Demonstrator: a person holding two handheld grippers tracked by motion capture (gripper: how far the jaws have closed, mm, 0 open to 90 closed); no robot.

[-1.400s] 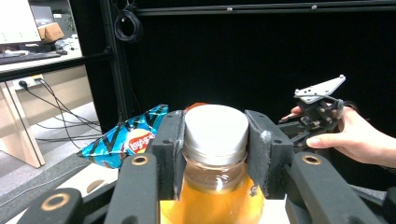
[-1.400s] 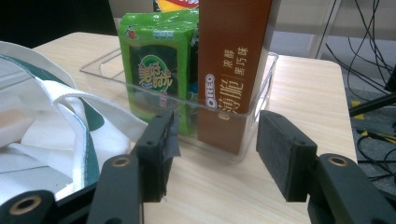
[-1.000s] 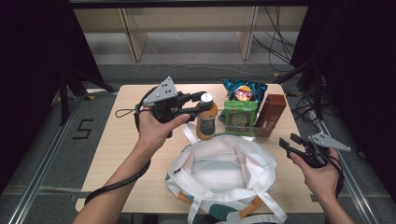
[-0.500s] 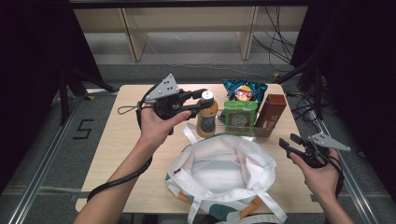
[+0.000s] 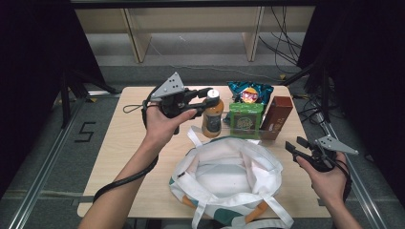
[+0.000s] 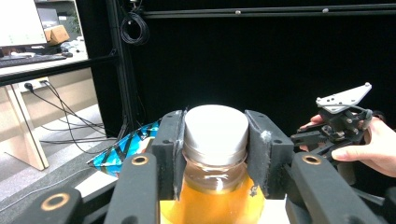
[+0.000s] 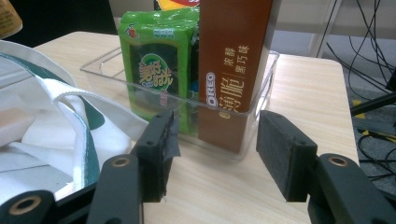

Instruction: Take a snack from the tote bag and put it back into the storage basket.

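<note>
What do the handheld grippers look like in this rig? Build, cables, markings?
Both are black. The left gripper and right gripper each carry a grey three-cornered plate with small holes on top. The jaws are blocky, with flat black pads and brass-coloured pivot rings. A black cable trails from the left gripper under the bare forearm.

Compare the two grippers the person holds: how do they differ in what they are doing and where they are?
The left gripper is closed around the neck of the orange juice bottle; the right gripper stands open with nothing between its jaws. The left gripper is raised at the far side of the table; the right gripper hangs low at the near right edge, beside the white tote bag. Both have black jaws and a grey three-cornered plate on top.
</note>
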